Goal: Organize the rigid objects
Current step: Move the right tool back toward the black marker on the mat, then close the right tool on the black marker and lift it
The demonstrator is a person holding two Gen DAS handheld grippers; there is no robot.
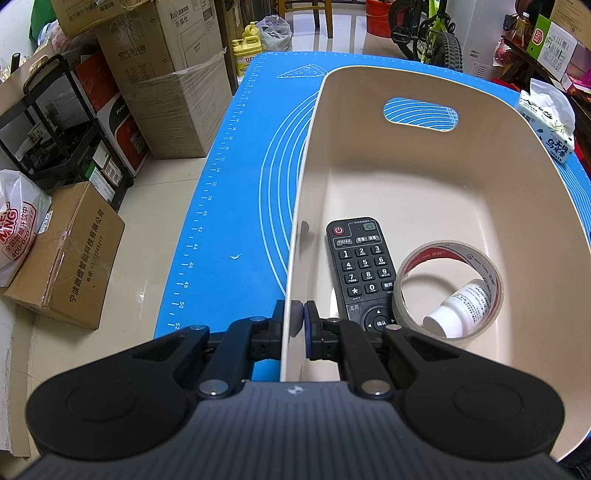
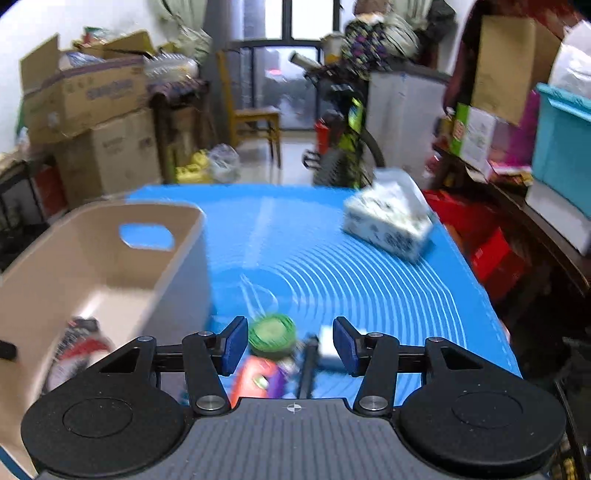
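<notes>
A cream plastic bin (image 1: 424, 88) stands on the blue mat (image 1: 236, 206). In it lie a black remote (image 1: 360, 271), a roll of clear tape (image 1: 448, 293) and a small white bottle (image 1: 460, 308) inside the roll. My left gripper (image 1: 298, 319) is shut on the bin's left wall near its near corner. In the blurred right wrist view the bin (image 2: 110, 251) is at the left. My right gripper (image 2: 290, 347) is open above a green round lid (image 2: 272, 334), an orange-red item (image 2: 253, 380), a black pen-like stick (image 2: 308, 365) and a small white block (image 2: 327, 345).
A tissue pack (image 2: 388, 218) lies at the mat's far right, and shows in the left wrist view (image 1: 548, 122). Cardboard boxes (image 1: 166, 74), a black rack (image 1: 55, 129) and a bicycle (image 1: 436, 33) stand around the table. Red boxes (image 2: 495, 258) sit right of the table.
</notes>
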